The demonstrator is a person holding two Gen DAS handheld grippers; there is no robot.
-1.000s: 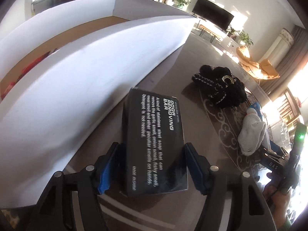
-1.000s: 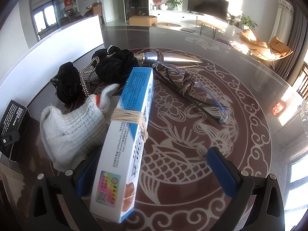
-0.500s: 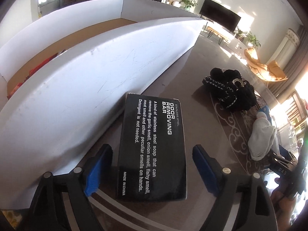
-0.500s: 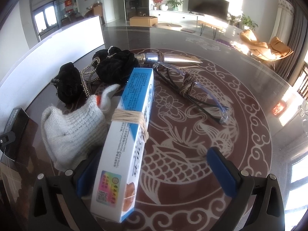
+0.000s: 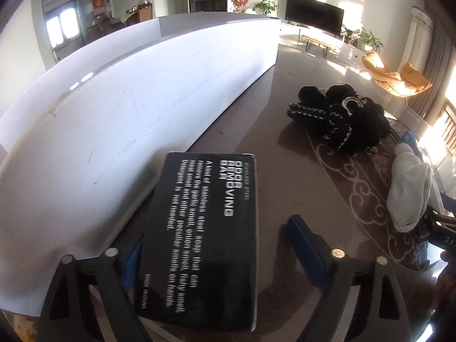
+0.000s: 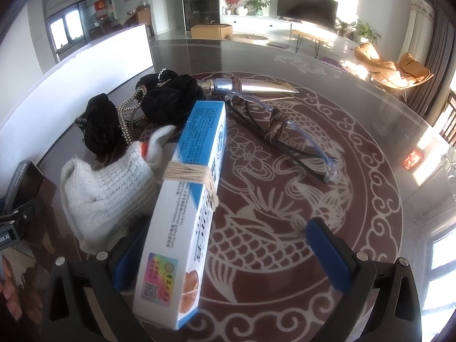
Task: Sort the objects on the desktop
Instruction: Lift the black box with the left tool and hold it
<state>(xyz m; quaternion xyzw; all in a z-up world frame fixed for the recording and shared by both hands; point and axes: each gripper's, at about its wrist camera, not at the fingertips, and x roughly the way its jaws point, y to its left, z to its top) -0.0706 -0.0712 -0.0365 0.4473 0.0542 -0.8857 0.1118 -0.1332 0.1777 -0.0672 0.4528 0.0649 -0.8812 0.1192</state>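
Two claws are hovering over the surface (image 6: 356, 148). Left claw (image 5: 219, 250) is closing around the black box (image 5: 208, 233), right pad clear, white carton wall (image 5: 114, 119) crowding its left. Right claw (image 6: 230, 253), jaws apart, is straddling the blue-white box (image 6: 188, 205), knitted glove (image 6: 102, 188) alongside.

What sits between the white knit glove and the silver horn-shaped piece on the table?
In the right wrist view, the black velvet accessories with bead chains lie between the white knit glove and the silver horn, with the blue-and-white carton's far end alongside.
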